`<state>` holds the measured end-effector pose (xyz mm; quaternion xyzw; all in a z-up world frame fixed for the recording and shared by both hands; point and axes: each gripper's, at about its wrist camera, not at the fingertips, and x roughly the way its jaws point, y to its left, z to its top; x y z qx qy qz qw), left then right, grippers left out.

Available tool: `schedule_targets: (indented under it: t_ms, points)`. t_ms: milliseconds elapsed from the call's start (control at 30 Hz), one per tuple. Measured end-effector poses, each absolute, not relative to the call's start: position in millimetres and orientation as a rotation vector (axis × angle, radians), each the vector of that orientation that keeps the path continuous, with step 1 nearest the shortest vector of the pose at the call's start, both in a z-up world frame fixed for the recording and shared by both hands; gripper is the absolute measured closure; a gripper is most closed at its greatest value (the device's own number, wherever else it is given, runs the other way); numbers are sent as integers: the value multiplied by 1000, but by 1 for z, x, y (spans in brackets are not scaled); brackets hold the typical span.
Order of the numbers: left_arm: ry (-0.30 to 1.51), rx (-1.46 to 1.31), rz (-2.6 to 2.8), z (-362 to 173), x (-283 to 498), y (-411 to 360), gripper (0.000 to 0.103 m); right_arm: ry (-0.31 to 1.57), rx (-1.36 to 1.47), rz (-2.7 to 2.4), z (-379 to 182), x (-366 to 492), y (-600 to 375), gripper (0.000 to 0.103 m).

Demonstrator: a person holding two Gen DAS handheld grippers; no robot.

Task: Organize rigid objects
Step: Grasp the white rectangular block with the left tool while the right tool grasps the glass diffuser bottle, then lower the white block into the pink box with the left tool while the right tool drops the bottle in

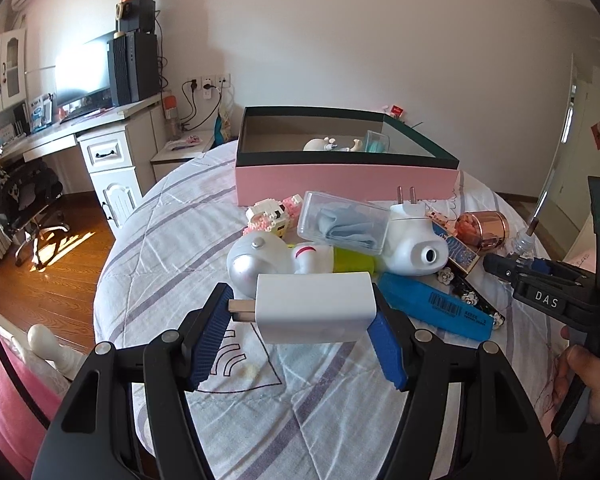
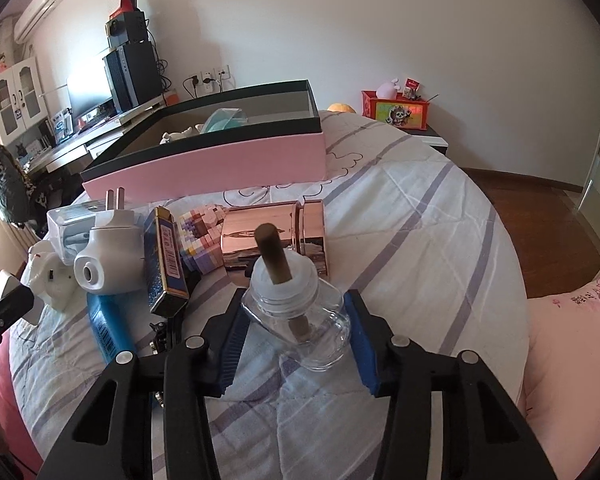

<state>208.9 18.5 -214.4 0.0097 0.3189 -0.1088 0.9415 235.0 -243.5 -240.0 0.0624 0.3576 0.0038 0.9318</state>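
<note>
A: What does the left claw (image 1: pixel 304 312) hold?
B: A smooth white boxy charger (image 1: pixel 314 306), clamped above the striped bed (image 1: pixel 172 240).
A: The right claw (image 2: pixel 296 328)?
B: Clenched on a clear glass bottle (image 2: pixel 300 324) with a brown wick, before the pink box (image 2: pixel 220 160).

On the striped bedspread (image 1: pixel 172 248) sat one pink cardboard box with a dark rim (image 1: pixel 340 180), one white rectangular charger block (image 1: pixel 316 308), one white plug-in vaporiser with two prongs (image 1: pixel 414 244), one clear glass refill bottle with a brown wick (image 2: pixel 300 320), one rose-gold metal canister (image 2: pixel 276 236), one clear plastic case holding blue cloth (image 1: pixel 342 224), one blue barcoded stick (image 1: pixel 440 308), one silver-helmeted astronaut figure (image 1: pixel 276 260) and two black two-finger grippers, left (image 1: pixel 302 320) and right (image 2: pixel 296 340).
</note>
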Motion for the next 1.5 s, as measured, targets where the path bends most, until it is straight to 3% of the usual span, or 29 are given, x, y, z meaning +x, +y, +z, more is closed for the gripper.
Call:
schedule_targets:
  t_ms: [567, 1000, 1167, 1500]
  points:
    - [507, 73, -297, -146, 217, -7, 36, 538, 41, 181, -151, 225, -205, 54]
    - [491, 147, -347, -89, 347, -35, 36, 556, -37, 264, -105, 349, -194, 54]
    - [580, 164, -341, -99, 420, -46, 36, 644, -52, 241, -119, 421, -195, 54]
    - [826, 227, -212, -176, 517, -55, 36, 857, -47, 159, -181, 504, -206, 54]
